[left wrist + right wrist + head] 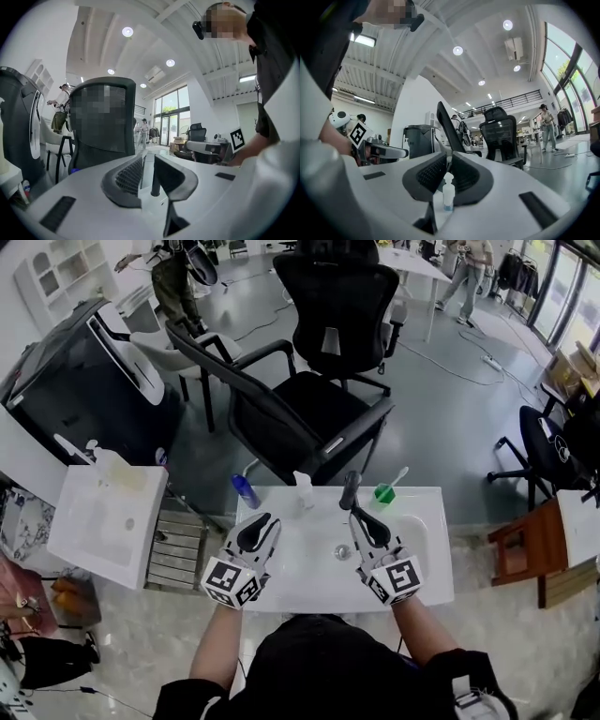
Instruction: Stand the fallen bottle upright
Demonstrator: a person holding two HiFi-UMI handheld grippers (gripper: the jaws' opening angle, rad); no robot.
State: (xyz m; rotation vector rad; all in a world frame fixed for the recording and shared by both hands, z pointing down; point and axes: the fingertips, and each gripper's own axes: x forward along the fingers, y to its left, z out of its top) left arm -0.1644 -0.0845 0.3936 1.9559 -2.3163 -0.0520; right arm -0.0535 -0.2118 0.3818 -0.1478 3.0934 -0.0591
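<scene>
Blue bottle [246,491] seems to us to lie on its side at the far left corner of the white basin top [309,589], its cap toward the far edge. In the left gripper view only a blue sliver [75,170] shows low at the left.

Along the same far edge, to its right, we see three things:
- A clear pump bottle [303,489] stands upright.
- A dark post [349,489] stands next to it; we cannot tell if it is a tap or another bottle.
- A green cup [383,494] with a toothbrush [399,476] stands furthest right.

The drain [342,551] sits nearer to us.

Our left gripper [268,520] hovers over the near left of the basin, apart from the blue bottle. Its jaws [147,158] stand a narrow slit apart with nothing between them, and the dark post shows through the slit. Our right gripper [360,517] hangs just near of the dark post. Its jaws [449,157] are drawn together at the tips on nothing, and the clear bottle [448,191] is framed beyond them.

Between the left gripper and the blue bottle lies only bare basin top, with the clear bottle just beside the route.

Past the far edge a black office chair [281,418] crowds close, with a second one [337,296] behind it. A second white basin [103,521] stands to the left, and a wooden stool [525,545] to the right.
</scene>
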